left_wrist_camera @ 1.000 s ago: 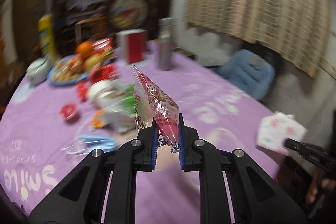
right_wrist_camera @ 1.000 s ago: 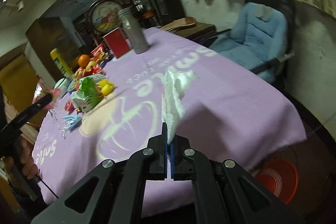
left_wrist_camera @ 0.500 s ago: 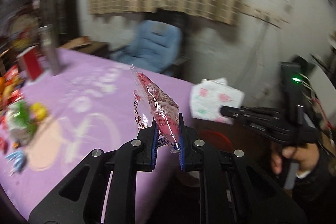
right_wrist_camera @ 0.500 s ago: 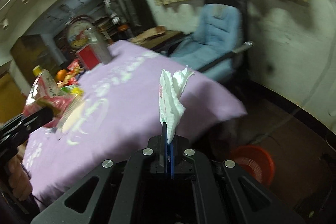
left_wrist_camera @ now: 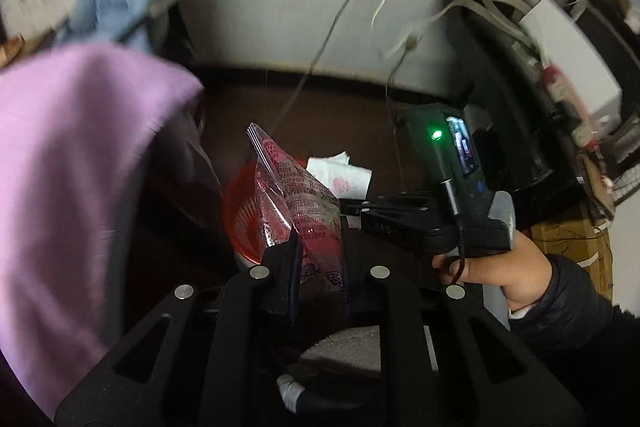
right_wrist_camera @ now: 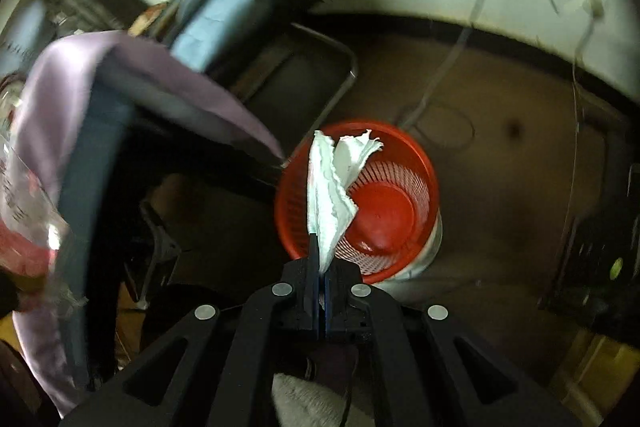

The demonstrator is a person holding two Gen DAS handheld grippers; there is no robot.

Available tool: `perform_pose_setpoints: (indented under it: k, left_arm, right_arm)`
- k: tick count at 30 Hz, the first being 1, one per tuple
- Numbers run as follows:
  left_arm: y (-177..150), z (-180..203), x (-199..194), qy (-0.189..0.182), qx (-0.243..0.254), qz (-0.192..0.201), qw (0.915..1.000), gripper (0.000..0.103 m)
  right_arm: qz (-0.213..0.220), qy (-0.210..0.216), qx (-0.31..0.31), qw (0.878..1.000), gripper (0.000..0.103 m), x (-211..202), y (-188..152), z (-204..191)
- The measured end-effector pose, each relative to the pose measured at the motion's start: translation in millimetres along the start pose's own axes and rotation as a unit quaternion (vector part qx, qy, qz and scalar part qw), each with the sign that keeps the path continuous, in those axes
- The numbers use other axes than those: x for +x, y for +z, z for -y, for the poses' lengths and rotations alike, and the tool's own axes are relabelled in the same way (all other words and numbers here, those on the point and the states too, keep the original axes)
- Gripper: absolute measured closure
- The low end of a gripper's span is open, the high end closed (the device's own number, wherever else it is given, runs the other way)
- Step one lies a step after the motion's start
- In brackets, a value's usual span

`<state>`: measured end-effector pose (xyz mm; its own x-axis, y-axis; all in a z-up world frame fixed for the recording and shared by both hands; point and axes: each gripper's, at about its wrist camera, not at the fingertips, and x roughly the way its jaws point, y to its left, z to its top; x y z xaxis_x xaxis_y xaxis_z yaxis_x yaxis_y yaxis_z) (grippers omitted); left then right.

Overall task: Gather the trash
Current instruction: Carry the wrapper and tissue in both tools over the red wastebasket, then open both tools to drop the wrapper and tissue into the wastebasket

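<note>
My left gripper (left_wrist_camera: 318, 259) is shut on a clear and pink snack wrapper (left_wrist_camera: 298, 205) and holds it above a red mesh bin (left_wrist_camera: 240, 215) on the floor. My right gripper (right_wrist_camera: 322, 267) is shut on a crumpled white tissue (right_wrist_camera: 332, 191) right over the same red bin (right_wrist_camera: 394, 203), which looks empty inside. In the left wrist view the right gripper (left_wrist_camera: 352, 209) reaches in from the right with the tissue (left_wrist_camera: 340, 173) over the bin. The wrapper also shows at the left edge of the right wrist view (right_wrist_camera: 24, 211).
The purple tablecloth (left_wrist_camera: 72, 179) hangs over the table edge on the left, close to the bin. A blue chair (right_wrist_camera: 216, 15) stands behind it. Cables (left_wrist_camera: 340, 11) hang down the white wall. Dark furniture (left_wrist_camera: 520, 87) stands on the right.
Both grippers have swung away from the table top and down toward the floor. The red bin now lies right below the tissue and the wrapper. Both grips are unchanged.
</note>
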<state>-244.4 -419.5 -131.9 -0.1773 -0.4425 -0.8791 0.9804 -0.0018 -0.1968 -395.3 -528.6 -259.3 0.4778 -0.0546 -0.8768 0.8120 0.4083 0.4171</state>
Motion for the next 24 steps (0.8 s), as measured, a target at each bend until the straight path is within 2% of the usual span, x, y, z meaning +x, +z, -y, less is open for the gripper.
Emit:
perform_pose_setpoints:
  k: [3,6,9,16,20,24]
  left_arm:
    - [7,-15,55,-0.008,-0.025,-0.051,0.9983,0.086]
    - [11,-31,102,-0.004,-0.041,-0.085,0.9955,0.086]
    - [11,-41,146,0.018,-0.049,-0.127,0.9905,0.086]
    - [5,-48,210,0.051,-0.057,-0.186,0.9796,0.086]
    - [-1,-54,230,0.065,-0.068,-0.203,0.9746,0.085]
    - [-4,-61,247,0.088,-0.078,-0.216,0.9692,0.076]
  right_arm:
    - [-0.022,-0.001,0.028,0.999,0.101,32,3,21]
    - [-0.034,-0.005,0.041,0.999,0.101,50,4,36]
    - [-0.037,-0.014,0.046,0.998,0.101,63,8,43]
    - [-0.042,-0.051,0.024,0.998,0.101,81,15,41]
    - [-0.051,-0.056,0.018,0.997,0.101,92,17,44]
    - [-0.062,-0.059,0.014,0.996,0.097,99,16,44]
